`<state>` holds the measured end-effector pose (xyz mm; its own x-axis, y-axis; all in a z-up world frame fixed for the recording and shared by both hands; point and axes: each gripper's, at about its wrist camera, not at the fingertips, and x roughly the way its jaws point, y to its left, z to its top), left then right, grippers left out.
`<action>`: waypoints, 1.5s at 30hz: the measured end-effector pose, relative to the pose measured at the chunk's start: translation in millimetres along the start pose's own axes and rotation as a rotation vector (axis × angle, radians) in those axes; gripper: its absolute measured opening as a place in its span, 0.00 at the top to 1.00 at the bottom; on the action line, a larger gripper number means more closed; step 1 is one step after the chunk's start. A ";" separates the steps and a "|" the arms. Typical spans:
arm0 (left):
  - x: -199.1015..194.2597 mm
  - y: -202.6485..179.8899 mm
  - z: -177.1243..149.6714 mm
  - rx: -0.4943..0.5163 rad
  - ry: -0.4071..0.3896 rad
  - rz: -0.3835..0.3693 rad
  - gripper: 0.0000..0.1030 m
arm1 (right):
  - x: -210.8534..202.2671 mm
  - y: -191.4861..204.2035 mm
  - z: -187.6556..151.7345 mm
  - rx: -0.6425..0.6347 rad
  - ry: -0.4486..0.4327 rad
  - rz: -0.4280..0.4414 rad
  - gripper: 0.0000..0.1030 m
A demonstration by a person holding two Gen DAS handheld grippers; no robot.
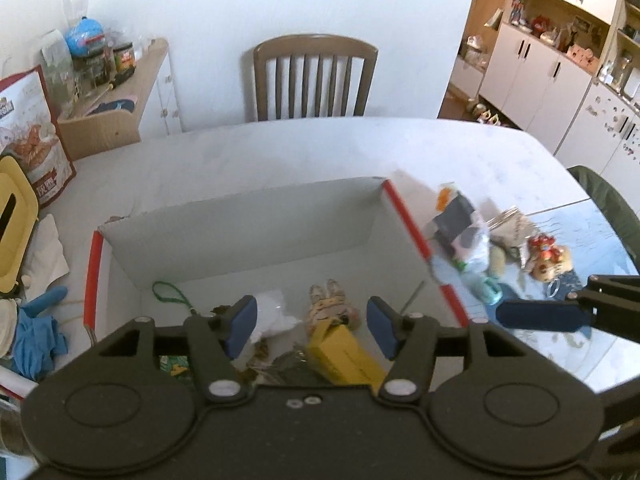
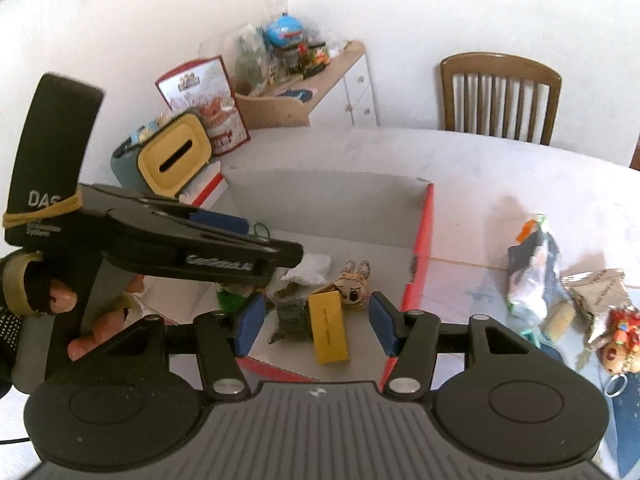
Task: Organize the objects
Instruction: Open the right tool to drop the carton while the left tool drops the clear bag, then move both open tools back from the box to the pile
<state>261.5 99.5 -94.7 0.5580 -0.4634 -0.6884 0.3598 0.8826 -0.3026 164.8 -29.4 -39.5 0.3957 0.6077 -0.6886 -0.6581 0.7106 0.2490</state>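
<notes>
The left gripper [image 2: 224,220] is showing "DAS" in white on its upright black handle. The print on the red bag [image 2: 204,100] and the yellow box [image 2: 328,328] is reading too blurred to make out.

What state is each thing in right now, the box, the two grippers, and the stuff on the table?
Cardboard box: open, partly filled.
Yellow box: lying flat inside.
Tiger plush: lying inside.
Left gripper: open, empty, over the box.
Right gripper: open, empty.
Plastic packet: outside, on the table.
</notes>
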 end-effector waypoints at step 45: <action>29.5 -180.5 -20.4 0.024 -0.081 -0.059 0.01 | -109.3 -214.9 -88.7 0.113 -0.096 -0.242 0.21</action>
<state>197.8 -71.9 -73.8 0.5938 -0.5203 -0.6138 0.4109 0.8519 -0.3246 206.1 -280.0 -78.2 0.5954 0.4423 -0.6707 -0.4631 0.8711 0.1633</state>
